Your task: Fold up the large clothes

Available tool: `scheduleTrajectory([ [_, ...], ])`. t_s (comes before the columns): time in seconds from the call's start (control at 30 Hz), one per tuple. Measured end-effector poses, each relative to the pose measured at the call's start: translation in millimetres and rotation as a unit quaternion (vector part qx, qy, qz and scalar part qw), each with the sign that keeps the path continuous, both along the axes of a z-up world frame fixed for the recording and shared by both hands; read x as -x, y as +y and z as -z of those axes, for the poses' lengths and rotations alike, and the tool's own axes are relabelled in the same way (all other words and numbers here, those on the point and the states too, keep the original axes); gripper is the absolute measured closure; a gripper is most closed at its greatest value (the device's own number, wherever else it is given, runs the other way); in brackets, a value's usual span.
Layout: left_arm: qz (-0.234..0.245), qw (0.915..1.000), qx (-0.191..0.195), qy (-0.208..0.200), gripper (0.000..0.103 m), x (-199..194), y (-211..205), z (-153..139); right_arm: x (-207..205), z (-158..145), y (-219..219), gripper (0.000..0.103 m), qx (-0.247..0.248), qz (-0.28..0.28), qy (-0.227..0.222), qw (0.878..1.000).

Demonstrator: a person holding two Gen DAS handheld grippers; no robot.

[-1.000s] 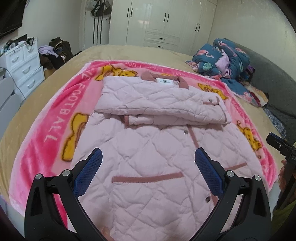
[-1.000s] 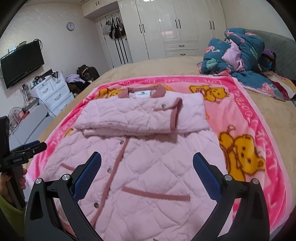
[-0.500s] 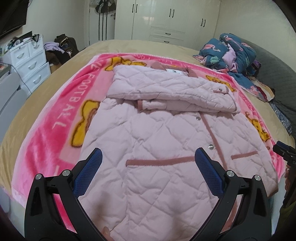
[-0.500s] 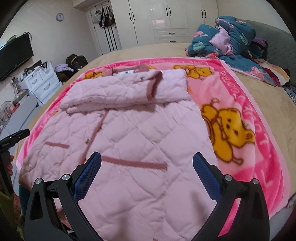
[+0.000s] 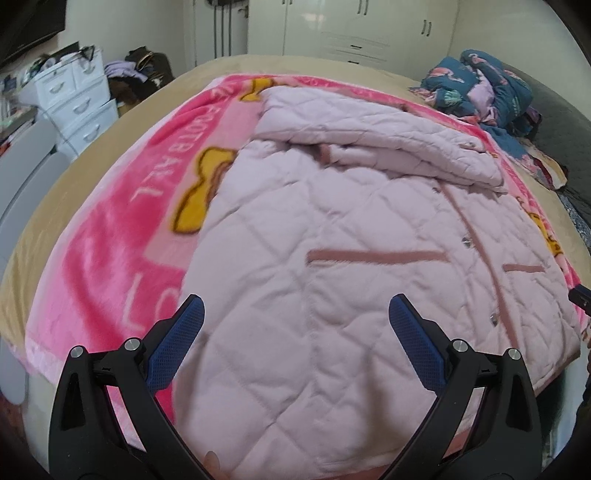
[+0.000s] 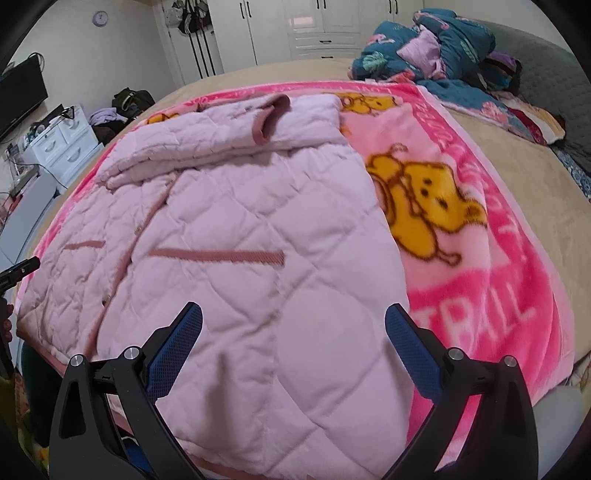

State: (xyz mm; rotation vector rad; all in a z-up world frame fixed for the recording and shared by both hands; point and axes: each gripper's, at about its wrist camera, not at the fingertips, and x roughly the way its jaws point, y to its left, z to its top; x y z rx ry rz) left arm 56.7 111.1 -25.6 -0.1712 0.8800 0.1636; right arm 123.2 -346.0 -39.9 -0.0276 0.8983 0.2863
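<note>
A pale pink quilted jacket lies front-up on a pink cartoon blanket, its sleeves folded across the chest. My left gripper is open, low over the jacket's lower left part near the hem. My right gripper is open too, hovering over the jacket's lower right part close to its side edge. Neither holds anything. The other gripper's tip shows at the right edge of the left wrist view and the left edge of the right wrist view.
The blanket covers a tan bed. A heap of blue patterned bedding lies at the far right by a grey headboard. White drawers stand left of the bed, white wardrobes behind.
Both grippers have dropped lower and come closer to the jacket's hem end, the left drifting left and the right drifting right. Both stay open.
</note>
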Motion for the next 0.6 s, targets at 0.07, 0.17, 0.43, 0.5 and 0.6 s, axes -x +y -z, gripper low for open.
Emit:
scheduleTrajectory([
  [0.07,-0.006,1.0000,-0.001,0.004,0.009,4,5,3,2,5,-5,0.004,0.002,0.003,0.007,1.000],
  [0.17,-0.017,0.9998,0.001,0.009,0.009,12,15,7,4,11,-10,0.004,0.003,0.007,0.016,1.000],
  [0.43,-0.037,0.9986,0.017,0.032,0.009,31,37,24,14,20,-21,0.004,0.007,0.012,0.028,1.000],
  [0.5,-0.035,0.9982,0.031,0.037,0.009,34,40,30,16,22,-24,0.004,0.004,0.014,0.031,0.999],
  [0.6,-0.026,0.9978,0.045,0.042,0.009,40,40,37,21,24,-28,0.004,0.006,0.016,0.035,0.999],
])
